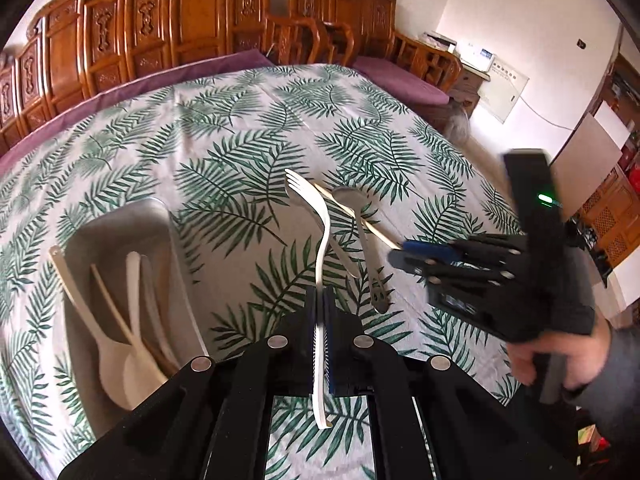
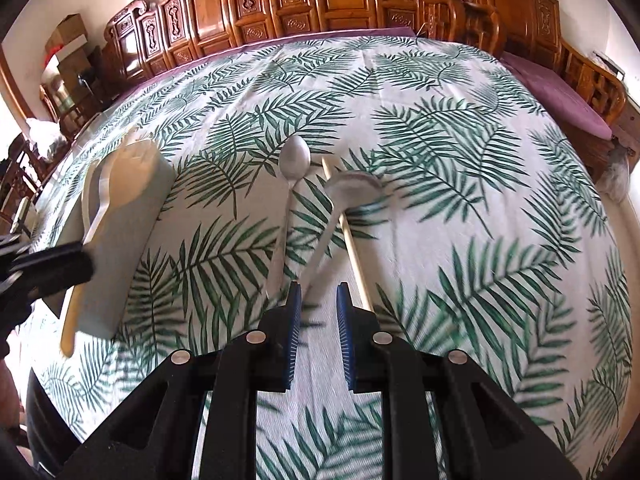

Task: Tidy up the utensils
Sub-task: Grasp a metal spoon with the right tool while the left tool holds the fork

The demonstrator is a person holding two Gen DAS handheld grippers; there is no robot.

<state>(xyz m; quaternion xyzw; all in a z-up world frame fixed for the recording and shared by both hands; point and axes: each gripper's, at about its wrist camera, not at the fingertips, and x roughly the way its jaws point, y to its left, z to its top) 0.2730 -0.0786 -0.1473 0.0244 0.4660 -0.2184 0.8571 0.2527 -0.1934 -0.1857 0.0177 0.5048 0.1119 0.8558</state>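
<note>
Both grippers point steeply down over the counter (image 1: 248, 120). The left gripper (image 1: 320, 312) is closed tight on the handle of a white plastic fork (image 1: 320, 224), curved and thin, lifted above the leaf-pattern cloth. The right gripper (image 2: 318, 304) has its jaws narrowly apart around the handle of a metal ladle (image 2: 352, 188); a grip I cannot tell. A grey tray (image 1: 160, 220) holds pale spoons (image 1: 120, 356).
</note>
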